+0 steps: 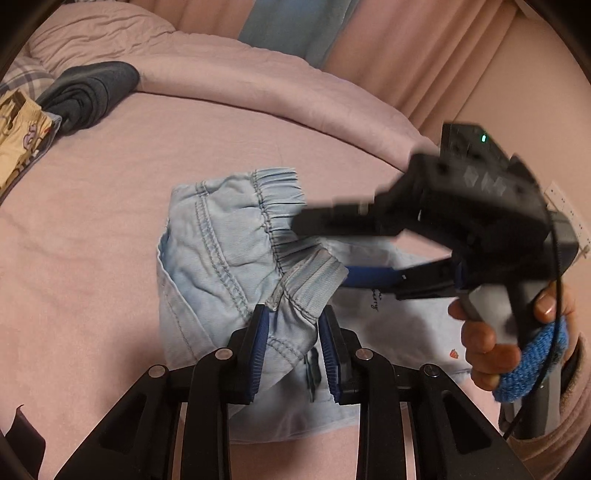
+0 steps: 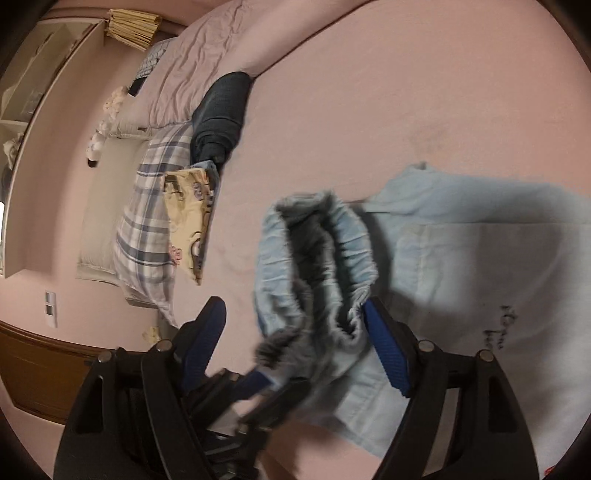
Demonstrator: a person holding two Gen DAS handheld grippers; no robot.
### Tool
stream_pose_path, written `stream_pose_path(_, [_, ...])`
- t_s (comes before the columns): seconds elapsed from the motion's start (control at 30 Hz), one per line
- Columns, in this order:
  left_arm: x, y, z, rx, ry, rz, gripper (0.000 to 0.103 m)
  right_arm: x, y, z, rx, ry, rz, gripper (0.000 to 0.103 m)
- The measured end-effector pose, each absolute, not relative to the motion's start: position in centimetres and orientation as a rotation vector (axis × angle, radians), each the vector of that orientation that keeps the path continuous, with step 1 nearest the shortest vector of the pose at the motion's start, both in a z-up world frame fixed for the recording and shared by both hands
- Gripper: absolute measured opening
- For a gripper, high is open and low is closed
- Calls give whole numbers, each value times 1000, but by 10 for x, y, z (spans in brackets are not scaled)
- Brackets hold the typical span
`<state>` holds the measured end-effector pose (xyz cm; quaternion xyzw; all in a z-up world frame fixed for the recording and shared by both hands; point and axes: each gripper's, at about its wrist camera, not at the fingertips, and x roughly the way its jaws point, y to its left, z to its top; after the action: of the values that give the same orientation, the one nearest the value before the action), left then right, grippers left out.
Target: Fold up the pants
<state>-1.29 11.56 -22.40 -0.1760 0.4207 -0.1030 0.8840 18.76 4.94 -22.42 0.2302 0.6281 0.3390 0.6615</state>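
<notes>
Pants (image 1: 229, 254), one light-blue pair, lie mid-bed (image 1: 110, 192) in the left wrist view, their waistband bunched between the left gripper (image 1: 293, 332), whose pads are clamped on it. The right gripper (image 1: 332, 245) reaches in from the right, one finger above and one under the waistband. One dark folded garment (image 1: 88, 94) sits near the pillow (image 1: 92, 33).

From the right wrist, the right gripper (image 2: 295, 325) has its fingers spread wide around the gathered waistband (image 2: 317, 258); the left gripper (image 2: 258, 384) grips it below. One plaid pillow (image 2: 147, 221) lies at the bed's left edge.

A pink bed (image 1: 110, 229) fills the view. A rolled dark grey garment (image 1: 90, 94) lies at ten o'clock, touching a yellow printed cloth (image 1: 20, 136) at nine. A plaid pillow (image 2: 147, 229) lies beside that cloth. Pink curtains (image 1: 424, 51) hang at one o'clock.
</notes>
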Motion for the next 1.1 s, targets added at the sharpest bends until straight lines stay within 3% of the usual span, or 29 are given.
stream_pose_path(0.13, [-11,117,-227,-368,883,-219,29,188,39,-237,523,1463,744,76])
stream_pose_path(0.33, [-12,125,-223,-384,875,-199,29,182,55,-226,528,1395,885,30])
stream_pose_path(0.43, [-16,129,-218,-409,863,-203,29,178,65,-213,421,1346,890,20])
stream_pose_path(0.7, [-34,114,-184,-358,786,-259,29,163,59,-179,424,1222,934,18])
stream_pose_path(1.1, [-32,45,-150,-243,758,-420,29,149,-32,-144,565,1084,903,18])
